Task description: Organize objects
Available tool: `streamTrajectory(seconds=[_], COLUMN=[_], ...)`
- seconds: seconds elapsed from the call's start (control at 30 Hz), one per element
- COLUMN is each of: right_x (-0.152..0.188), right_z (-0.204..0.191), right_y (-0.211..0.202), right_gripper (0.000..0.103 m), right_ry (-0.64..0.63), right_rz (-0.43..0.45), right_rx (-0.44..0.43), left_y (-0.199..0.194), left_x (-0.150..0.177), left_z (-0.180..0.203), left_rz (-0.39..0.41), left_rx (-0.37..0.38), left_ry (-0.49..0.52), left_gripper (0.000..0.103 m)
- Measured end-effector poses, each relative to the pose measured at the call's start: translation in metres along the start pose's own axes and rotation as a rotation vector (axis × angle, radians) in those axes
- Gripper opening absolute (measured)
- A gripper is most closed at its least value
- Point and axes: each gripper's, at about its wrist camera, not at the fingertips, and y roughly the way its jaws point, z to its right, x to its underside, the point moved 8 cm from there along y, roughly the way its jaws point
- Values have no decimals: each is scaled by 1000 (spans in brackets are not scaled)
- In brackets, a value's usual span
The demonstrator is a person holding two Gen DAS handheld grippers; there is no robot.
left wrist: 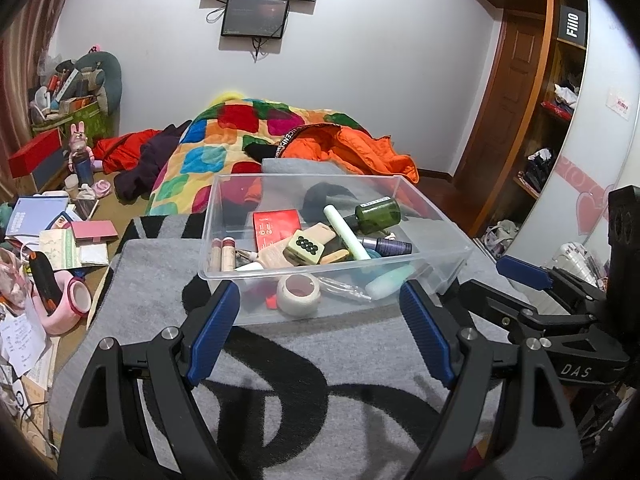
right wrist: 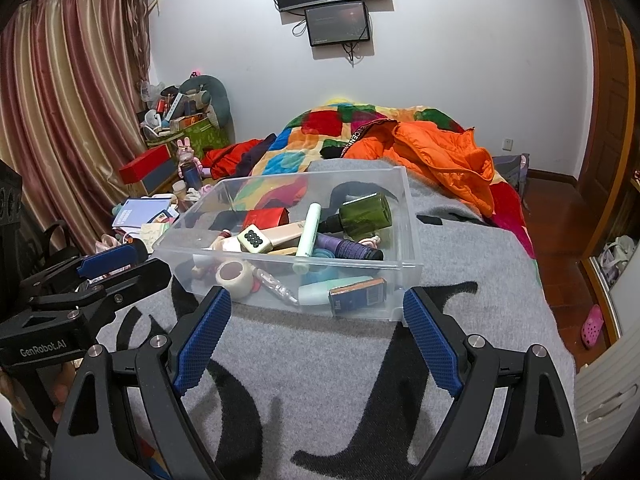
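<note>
A clear plastic bin (left wrist: 436, 204) (right wrist: 412, 216) stands on a grey blanket (left wrist: 320, 360) (right wrist: 320, 360) on the bed. It holds several small items: a green bottle (left wrist: 378, 212) (right wrist: 366, 212), a pale green tube (left wrist: 346, 232) (right wrist: 309, 228), a red box (left wrist: 276, 226), a mahjong tile (left wrist: 305, 245) (right wrist: 252, 237), a white tape roll (left wrist: 299, 294) (right wrist: 235, 274), a purple bottle (right wrist: 350, 249). My left gripper (left wrist: 320, 312) is open and empty just in front of the bin. My right gripper (right wrist: 318, 316) is open and empty, also just short of the bin.
An orange jacket (left wrist: 360, 148) (right wrist: 436, 152) and a colourful quilt (left wrist: 224, 136) lie behind the bin. Clutter of books, a pink tape roll (left wrist: 74, 300) and boxes covers the floor at the left. A wardrobe (left wrist: 560, 100) stands at the right.
</note>
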Motion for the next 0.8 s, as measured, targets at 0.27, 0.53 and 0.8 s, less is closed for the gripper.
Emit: streamTrajectory(seconds=[0.27,0.53,0.8], right_x=[0,0,0], right_z=[1,3,4], right_y=[-1,-2,-2], right_gripper=[86,87,87], right_ry=[5,12,16], right_rz=[2,-1,-2], right_rx=[-1,-1,-1], left_y=[-4,-2,-6], left_x=[0,3,0], left_z=[10,10,11], left_rz=[3,-3,18], left_rx=[20,19,3], left_ry=[29,18,27], left_gripper=[82,82,82])
